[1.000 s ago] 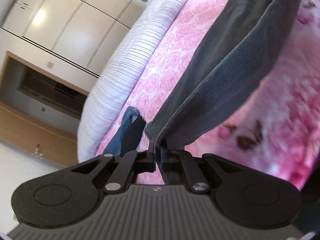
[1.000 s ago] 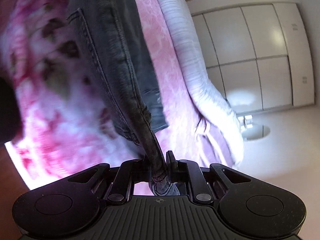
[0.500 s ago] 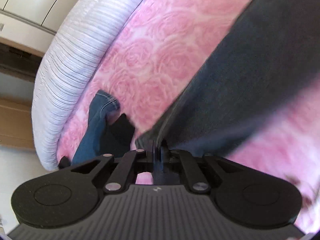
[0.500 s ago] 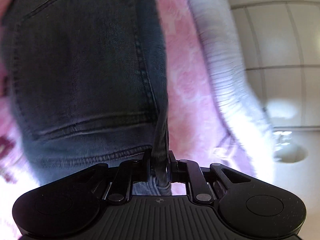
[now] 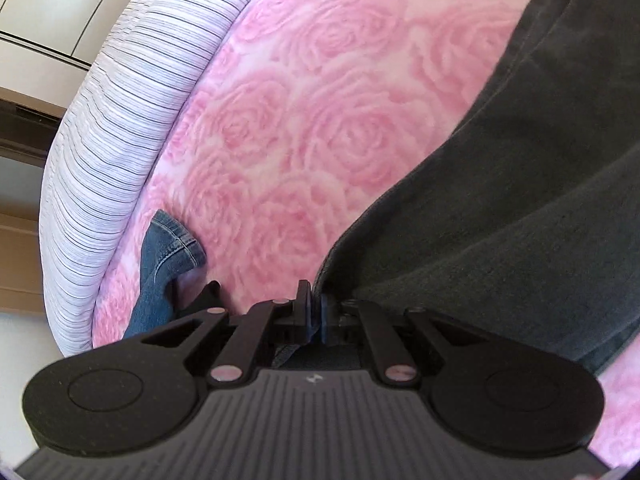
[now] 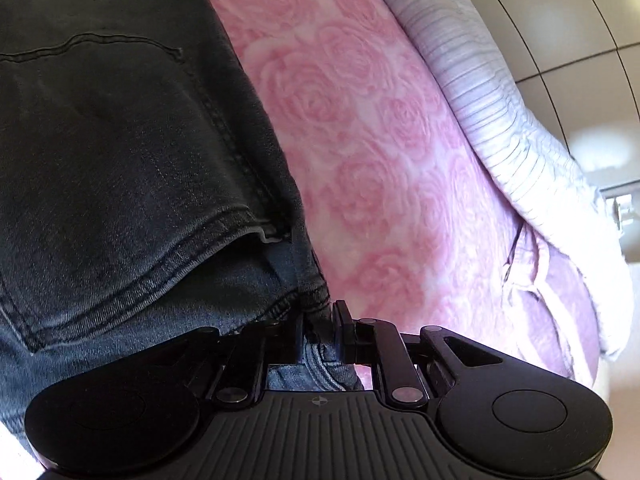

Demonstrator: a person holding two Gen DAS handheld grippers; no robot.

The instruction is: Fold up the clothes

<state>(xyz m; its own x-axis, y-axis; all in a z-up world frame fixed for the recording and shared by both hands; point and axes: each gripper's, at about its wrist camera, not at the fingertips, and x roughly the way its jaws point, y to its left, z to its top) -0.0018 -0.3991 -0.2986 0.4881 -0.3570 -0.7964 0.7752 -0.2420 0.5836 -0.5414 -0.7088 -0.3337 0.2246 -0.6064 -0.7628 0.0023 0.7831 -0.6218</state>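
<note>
Dark grey jeans (image 5: 520, 184) lie on a pink rose-patterned blanket (image 5: 304, 120). My left gripper (image 5: 314, 304) is shut on the jeans' edge, low against the blanket. In the right wrist view the jeans (image 6: 120, 152) show a back pocket and stitched seams. My right gripper (image 6: 318, 320) is shut on their waistband edge, close to the blanket (image 6: 380, 152).
A striped white-lilac quilt (image 5: 120, 128) runs along the bed's edge; it also shows in the right wrist view (image 6: 500, 112). A blue denim garment (image 5: 164, 264) lies at the blanket's corner beside my left gripper. White cabinet doors (image 6: 580, 20) stand beyond the bed.
Both grippers have come down with the jeans from hanging in the air to lying spread on the blanket. Both stay shut on the fabric.
</note>
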